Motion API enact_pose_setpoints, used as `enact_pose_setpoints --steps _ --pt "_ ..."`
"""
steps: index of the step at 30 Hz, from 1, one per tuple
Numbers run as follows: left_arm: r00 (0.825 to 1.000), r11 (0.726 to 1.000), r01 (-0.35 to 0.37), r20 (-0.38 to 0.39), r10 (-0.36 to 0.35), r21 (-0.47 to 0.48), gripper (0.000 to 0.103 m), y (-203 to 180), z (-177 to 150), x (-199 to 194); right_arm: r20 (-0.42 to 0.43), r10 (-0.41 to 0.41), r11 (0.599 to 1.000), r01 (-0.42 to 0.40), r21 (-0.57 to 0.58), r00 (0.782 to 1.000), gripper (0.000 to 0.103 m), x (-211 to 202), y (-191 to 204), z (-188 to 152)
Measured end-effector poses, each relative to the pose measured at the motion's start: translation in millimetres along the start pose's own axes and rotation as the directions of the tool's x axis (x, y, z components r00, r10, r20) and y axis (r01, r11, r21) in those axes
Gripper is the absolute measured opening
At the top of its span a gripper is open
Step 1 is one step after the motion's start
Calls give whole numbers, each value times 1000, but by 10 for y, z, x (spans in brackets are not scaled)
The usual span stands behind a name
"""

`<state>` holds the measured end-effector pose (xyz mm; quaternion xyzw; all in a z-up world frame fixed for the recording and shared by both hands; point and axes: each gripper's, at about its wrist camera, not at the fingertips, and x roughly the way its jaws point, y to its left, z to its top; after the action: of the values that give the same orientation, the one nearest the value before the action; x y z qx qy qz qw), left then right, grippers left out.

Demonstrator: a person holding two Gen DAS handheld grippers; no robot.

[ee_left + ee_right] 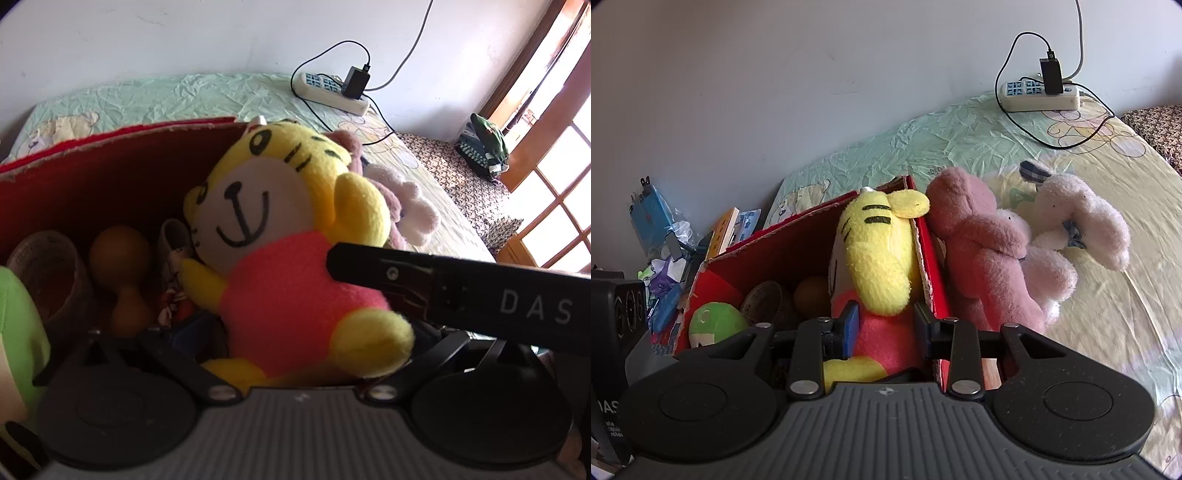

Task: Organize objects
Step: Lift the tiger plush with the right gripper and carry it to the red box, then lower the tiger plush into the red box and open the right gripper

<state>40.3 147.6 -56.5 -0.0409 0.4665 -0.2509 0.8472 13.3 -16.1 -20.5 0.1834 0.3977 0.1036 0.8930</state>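
Observation:
A yellow tiger plush in a pink shirt sits upright in the red cardboard box. My right gripper is shut on its pink body, one finger on each side. In the left wrist view the tiger plush fills the middle, and a black finger of the right gripper presses on its side. My left gripper's own fingertips are hidden behind the plush. The box also holds a green plush, a tape roll and a brown wooden toy.
A brownish-pink bear and a white rabbit plush lie on the bed sheet right of the box. A power strip with charger and cables lies near the wall. Books and clutter are stacked left of the box.

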Motion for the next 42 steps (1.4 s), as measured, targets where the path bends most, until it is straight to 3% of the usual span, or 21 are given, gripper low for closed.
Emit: enact_pose_setpoints --steps 15,27,31,42 --pt "990 990 -139 25 138 17 102 -198 -11 -77 -2 45 999 -45 -6 999 34 -108 -65 -81" --pt "968 968 -248 48 247 24 102 -364 -35 -173 -26 116 993 -116 32 993 35 -163 -170 -91" --pt "964 964 -264 39 264 -3 102 -359 -38 -221 -20 118 993 -118 -3 993 37 -215 -146 -82" --pt "932 934 -357 65 358 -21 102 -503 -57 -448 -20 128 990 -129 -49 992 40 -345 -173 -22"
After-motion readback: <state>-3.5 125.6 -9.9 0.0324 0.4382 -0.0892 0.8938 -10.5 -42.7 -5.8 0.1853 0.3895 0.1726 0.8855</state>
